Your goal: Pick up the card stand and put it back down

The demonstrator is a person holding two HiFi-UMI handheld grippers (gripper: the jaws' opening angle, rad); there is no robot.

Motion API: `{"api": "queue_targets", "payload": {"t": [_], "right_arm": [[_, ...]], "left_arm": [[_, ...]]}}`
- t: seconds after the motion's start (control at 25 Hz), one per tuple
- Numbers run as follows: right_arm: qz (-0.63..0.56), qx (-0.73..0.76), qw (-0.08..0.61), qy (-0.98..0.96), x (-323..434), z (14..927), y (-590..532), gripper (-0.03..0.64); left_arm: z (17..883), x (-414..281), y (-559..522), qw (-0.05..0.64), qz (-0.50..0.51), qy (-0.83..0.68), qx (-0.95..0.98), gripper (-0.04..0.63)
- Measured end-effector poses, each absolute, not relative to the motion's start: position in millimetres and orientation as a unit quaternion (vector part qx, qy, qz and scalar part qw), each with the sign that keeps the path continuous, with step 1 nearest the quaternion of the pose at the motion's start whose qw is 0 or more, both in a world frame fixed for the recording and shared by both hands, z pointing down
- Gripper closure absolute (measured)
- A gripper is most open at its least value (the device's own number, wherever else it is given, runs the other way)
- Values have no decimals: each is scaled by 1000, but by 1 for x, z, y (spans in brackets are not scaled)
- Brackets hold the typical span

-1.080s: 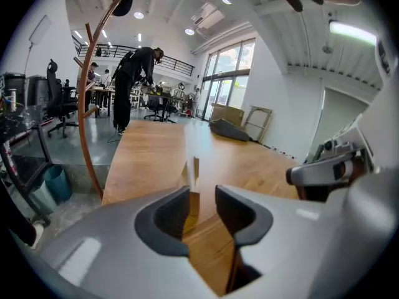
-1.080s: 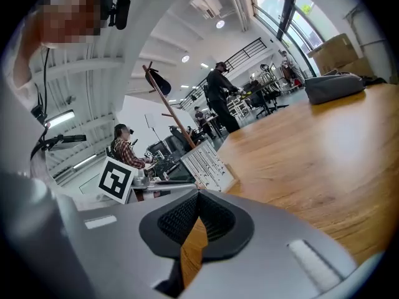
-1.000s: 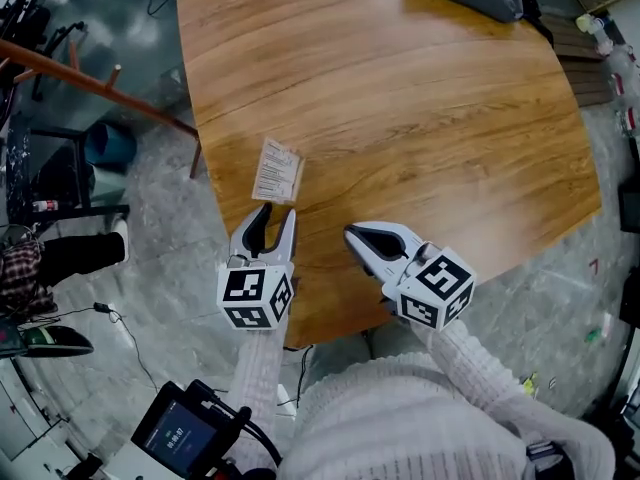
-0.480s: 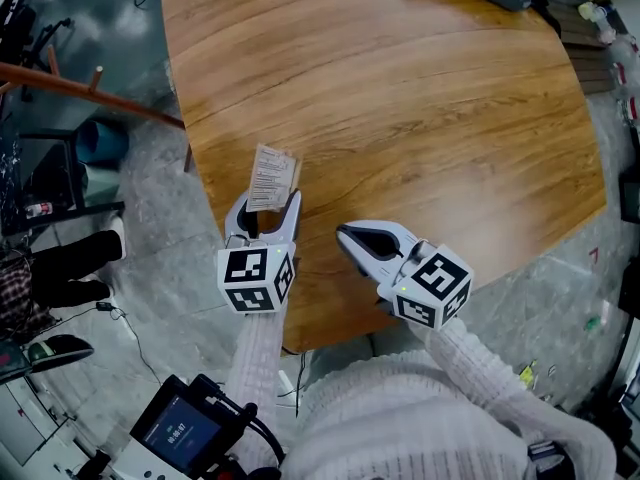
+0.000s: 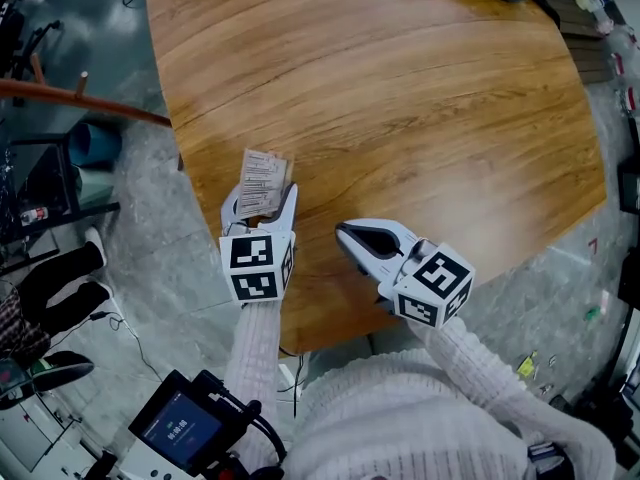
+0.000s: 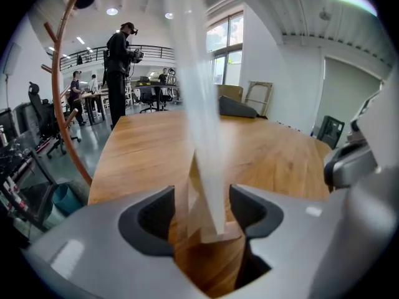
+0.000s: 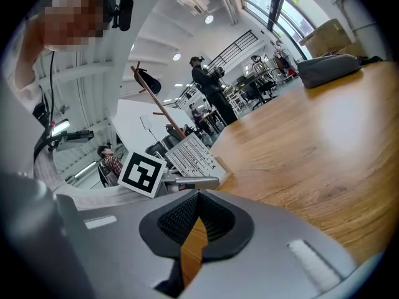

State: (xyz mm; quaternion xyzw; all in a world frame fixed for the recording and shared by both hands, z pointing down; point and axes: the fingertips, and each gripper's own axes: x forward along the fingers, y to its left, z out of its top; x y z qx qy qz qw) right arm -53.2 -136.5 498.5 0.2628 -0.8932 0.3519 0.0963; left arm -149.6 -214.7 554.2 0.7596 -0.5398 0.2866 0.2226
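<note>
Card stand [image 5: 262, 180] upright on tabletop [image 5: 420, 98], untouched between left gripper [image 5: 261, 205] fingers just opened wide, right gripper [image 5: 346, 234] fingers closed, empty.

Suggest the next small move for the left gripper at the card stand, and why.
Probably close the left gripper on the card stand. Its jaws have just been opening and now stand wide apart on either side of the stand's base, with the pads not pressing on it. The stand sits on the wooden table near its edge, so a grip seems ready.
</note>
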Motion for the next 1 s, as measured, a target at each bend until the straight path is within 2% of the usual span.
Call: {"api": "queue_targets", "payload": {"t": [0.44, 0.48, 0.56, 1.0], "right_arm": [[362, 280, 96, -884, -39, 507, -133, 617], [363, 280, 96, -883, -38, 508, -132, 617], [364, 281, 95, -883, -38, 507, -132, 617], [355, 283, 89, -886, -35, 502, -134, 617]], "left_arm": [[568, -153, -217, 223, 315, -544, 745, 328], [568, -152, -217, 221, 317, -541, 747, 338], [568, -153, -217, 213, 319, -538, 751, 399], [564, -152, -217, 203, 301, -541, 759, 407]]}}
